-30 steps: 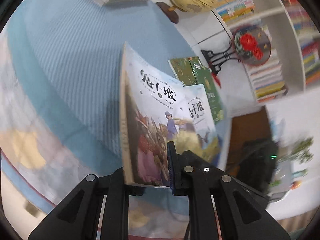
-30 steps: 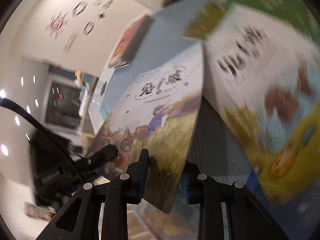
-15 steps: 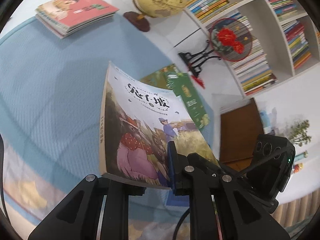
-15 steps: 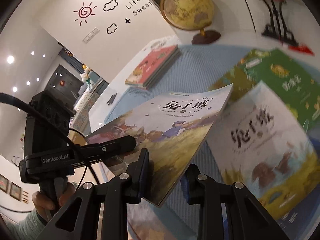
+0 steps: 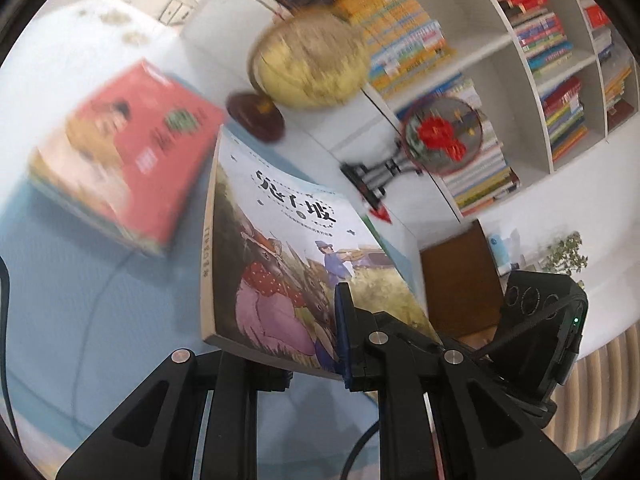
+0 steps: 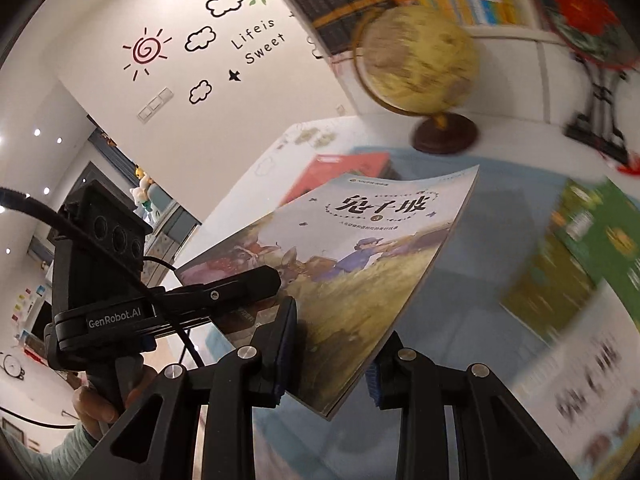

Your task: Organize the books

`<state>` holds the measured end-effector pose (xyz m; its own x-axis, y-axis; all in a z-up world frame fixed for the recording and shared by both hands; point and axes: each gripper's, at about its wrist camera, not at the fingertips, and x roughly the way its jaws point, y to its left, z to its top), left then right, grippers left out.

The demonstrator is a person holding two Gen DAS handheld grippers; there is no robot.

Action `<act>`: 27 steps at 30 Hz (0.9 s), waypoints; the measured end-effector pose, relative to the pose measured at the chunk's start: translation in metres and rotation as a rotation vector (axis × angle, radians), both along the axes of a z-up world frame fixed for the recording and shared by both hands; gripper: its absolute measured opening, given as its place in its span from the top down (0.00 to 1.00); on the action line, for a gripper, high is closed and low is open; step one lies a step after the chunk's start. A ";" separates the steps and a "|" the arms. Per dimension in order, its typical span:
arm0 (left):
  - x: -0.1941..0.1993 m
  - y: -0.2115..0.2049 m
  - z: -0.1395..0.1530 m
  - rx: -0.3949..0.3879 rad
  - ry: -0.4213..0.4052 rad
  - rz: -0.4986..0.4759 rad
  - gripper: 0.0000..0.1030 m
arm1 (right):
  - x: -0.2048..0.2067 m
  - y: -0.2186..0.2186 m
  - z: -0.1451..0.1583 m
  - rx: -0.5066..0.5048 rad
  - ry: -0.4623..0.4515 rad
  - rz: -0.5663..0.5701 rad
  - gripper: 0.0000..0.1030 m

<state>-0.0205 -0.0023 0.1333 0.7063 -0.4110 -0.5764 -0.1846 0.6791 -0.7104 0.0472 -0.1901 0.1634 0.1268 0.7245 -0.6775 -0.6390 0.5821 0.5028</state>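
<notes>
Both claws grasp one picture book (image 5: 280, 264) in the air above the blue worktop (image 5: 80, 320): left claw (image 5: 280, 356) clenched on its near edge, right claw (image 6: 332, 344) on the corner; carry it level toward the red-topped stack (image 5: 132, 152) at far left, lowering squarely so spines align.

The left gripper (image 5: 280, 344) pinches the near edge of a picture book (image 5: 288, 264), lifted and tilted above the blue cloth (image 5: 80, 320). Ahead to the left lies a red-topped book stack (image 5: 128, 152); straight ahead stands a globe (image 5: 308, 60), with shelves (image 5: 520, 80) beyond to the right.
</notes>
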 end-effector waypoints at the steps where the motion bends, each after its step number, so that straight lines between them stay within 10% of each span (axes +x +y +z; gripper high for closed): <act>1: 0.003 0.015 0.002 0.004 0.001 0.006 0.88 | 0.004 0.015 0.000 0.003 -0.002 0.000 0.71; 10: 0.032 0.116 -0.031 -0.022 0.040 0.046 0.88 | 0.044 0.129 -0.027 -0.042 0.044 0.007 0.71; 27: 0.053 0.171 -0.077 -0.133 0.089 -0.008 0.88 | 0.080 0.183 -0.072 -0.118 0.167 -0.024 0.70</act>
